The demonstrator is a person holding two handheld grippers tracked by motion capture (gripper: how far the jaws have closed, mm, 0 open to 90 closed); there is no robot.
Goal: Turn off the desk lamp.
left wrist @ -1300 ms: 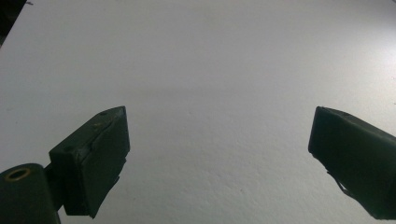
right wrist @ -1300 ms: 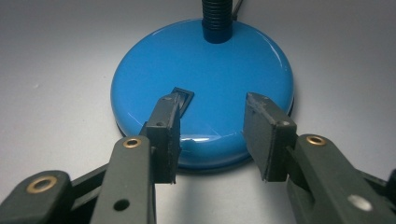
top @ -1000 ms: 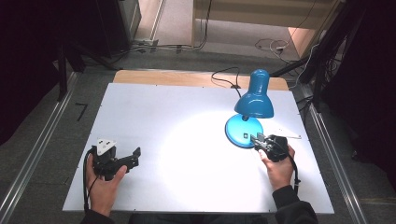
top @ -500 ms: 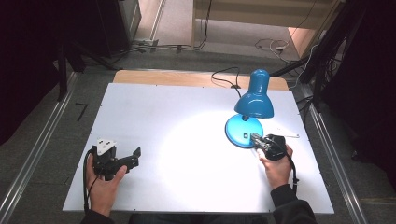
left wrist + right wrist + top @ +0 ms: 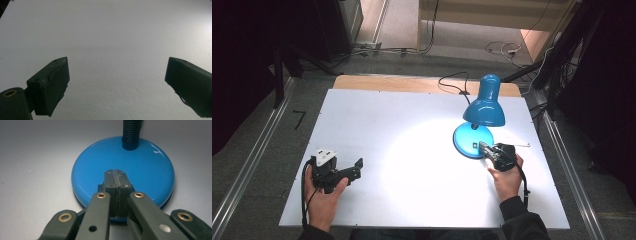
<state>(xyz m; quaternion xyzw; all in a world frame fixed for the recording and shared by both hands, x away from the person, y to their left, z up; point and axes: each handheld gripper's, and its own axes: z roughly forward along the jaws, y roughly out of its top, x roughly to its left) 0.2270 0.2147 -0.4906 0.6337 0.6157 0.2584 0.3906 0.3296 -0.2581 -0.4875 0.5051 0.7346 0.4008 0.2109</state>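
Since the earlier frames the right gripper (image 5: 115, 173) has just been closing; its jaws now meet with nothing between them, tips over the blue lamp's base (image 5: 150, 162), perhaps touching it. The left gripper (image 5: 354, 169) rests open, well apart.

Glossy blue lamp (image 5: 482, 112) on a white table (image 5: 377, 120), black ribbed neck (image 5: 130, 131)
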